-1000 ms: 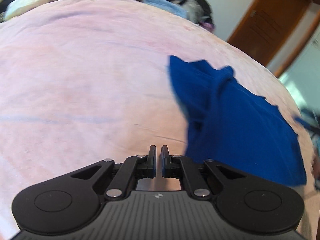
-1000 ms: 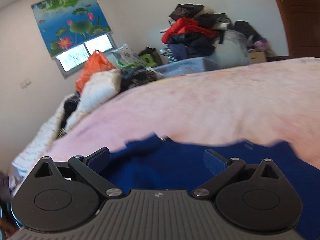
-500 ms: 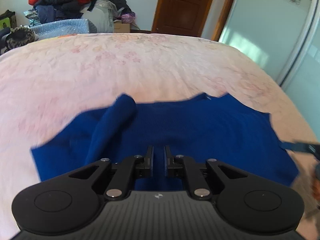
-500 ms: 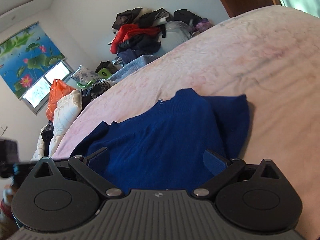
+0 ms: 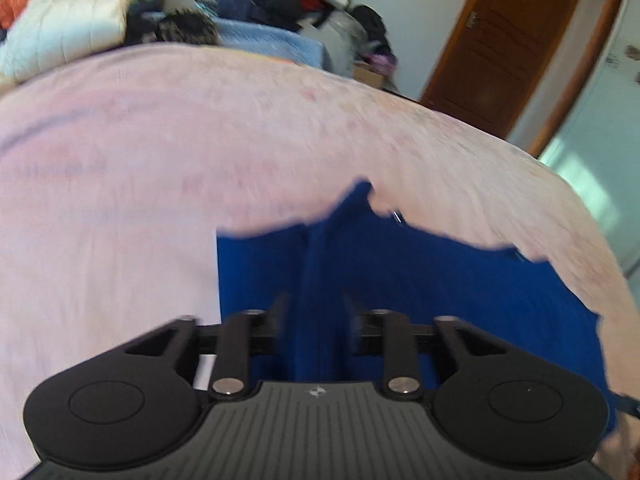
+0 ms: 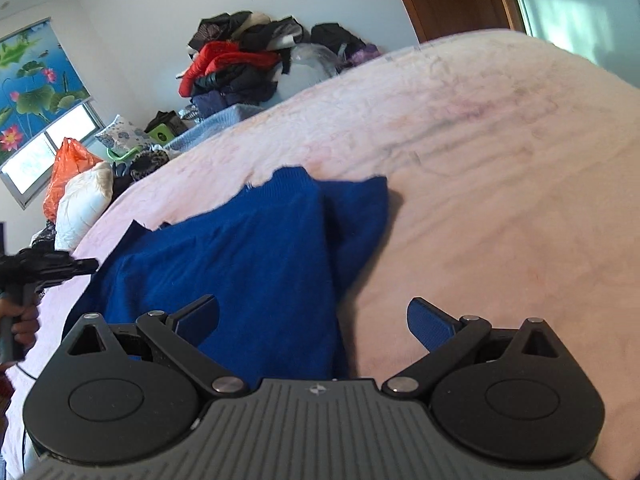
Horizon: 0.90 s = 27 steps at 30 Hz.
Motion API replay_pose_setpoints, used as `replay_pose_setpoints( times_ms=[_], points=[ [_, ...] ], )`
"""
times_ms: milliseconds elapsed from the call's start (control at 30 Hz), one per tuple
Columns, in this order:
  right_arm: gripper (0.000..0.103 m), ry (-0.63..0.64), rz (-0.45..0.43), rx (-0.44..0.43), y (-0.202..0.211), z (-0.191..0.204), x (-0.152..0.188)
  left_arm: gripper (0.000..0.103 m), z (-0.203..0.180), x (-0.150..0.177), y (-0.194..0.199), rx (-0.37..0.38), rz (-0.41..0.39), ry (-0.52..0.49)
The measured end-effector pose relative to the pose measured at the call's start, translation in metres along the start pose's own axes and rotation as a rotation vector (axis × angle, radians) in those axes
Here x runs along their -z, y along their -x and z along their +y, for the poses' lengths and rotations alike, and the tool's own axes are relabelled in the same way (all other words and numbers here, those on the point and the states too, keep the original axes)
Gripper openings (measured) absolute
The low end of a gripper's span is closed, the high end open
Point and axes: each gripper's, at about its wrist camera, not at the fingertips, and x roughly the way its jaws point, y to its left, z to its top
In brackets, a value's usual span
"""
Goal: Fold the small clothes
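Blue sweater fold between opening left gripper, unpinched

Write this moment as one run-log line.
left gripper: jaws just opening, sleeve fold between | right gripper: open, empty | sweater: flat on bed

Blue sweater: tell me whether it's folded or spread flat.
Partly folded: the blue sweater lies on the pink blanket, one side flap doubled over its body.

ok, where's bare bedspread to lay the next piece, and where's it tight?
Free: the pink bedspread right of the blue sweater, out to the bed's edge, and the wide stretch left of and beyond the sweater toward the white pillow. Crowded: the clothes pile past the far edge, and the sweater's left side, where the left gripper hovers.
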Motion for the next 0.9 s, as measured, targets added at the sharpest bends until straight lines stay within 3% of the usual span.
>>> replay_pose_setpoints(
  times_ms=[33, 67, 200, 267, 333, 400, 433, 467, 533, 700, 833, 900],
  points=[
    [0.101, -0.007, 0.013, -0.021, 0.000, -0.001, 0.003, 0.068, 0.004, 0.012, 0.009, 0.020, -0.003, 0.012],
    [0.100, -0.005, 0.023, -0.038, 0.000, -0.002, 0.006, 0.074, 0.008, 0.025, 0.018, 0.027, -0.017, 0.018],
    [0.085, 0.006, 0.019, -0.036, 0.007, -0.003, 0.011, 0.074, 0.015, 0.059, 0.035, 0.062, -0.003, 0.009],
    [0.069, 0.005, 0.031, -0.052, 0.009, -0.004, 0.013, 0.074, 0.017, 0.070, 0.033, 0.096, 0.035, 0.012],
    [0.066, 0.045, 0.054, -0.063, 0.006, 0.000, 0.014, 0.074, 0.013, 0.081, 0.030, 0.091, 0.050, -0.003],
    [0.066, 0.102, 0.069, -0.049, 0.005, 0.008, 0.015, 0.065, 0.007, 0.085, 0.030, 0.056, 0.037, -0.046],
    [0.058, 0.121, 0.079, -0.048, 0.005, 0.012, 0.016, 0.038, 0.004, 0.087, 0.032, 0.042, 0.037, -0.065],
    [0.034, 0.136, 0.086, -0.037, 0.004, 0.014, 0.017, 0.021, 0.003, 0.086, 0.031, 0.044, 0.049, -0.064],
    [0.012, 0.166, 0.076, 0.014, 0.004, 0.017, 0.021, 0.011, 0.006, 0.086, 0.032, 0.041, 0.051, -0.048],
    [0.007, 0.223, 0.064, 0.061, 0.016, 0.025, 0.024, 0.005, 0.011, 0.090, 0.054, 0.042, 0.037, -0.089],
    [0.009, 0.275, 0.103, 0.108, 0.017, 0.028, 0.026, 0.004, 0.019, 0.099, 0.053, -0.019, 0.076, -0.114],
    [0.041, 0.303, 0.059, 0.186, 0.023, 0.038, 0.023, 0.005, 0.025, 0.096, 0.059, 0.008, 0.065, -0.080]
  ],
)
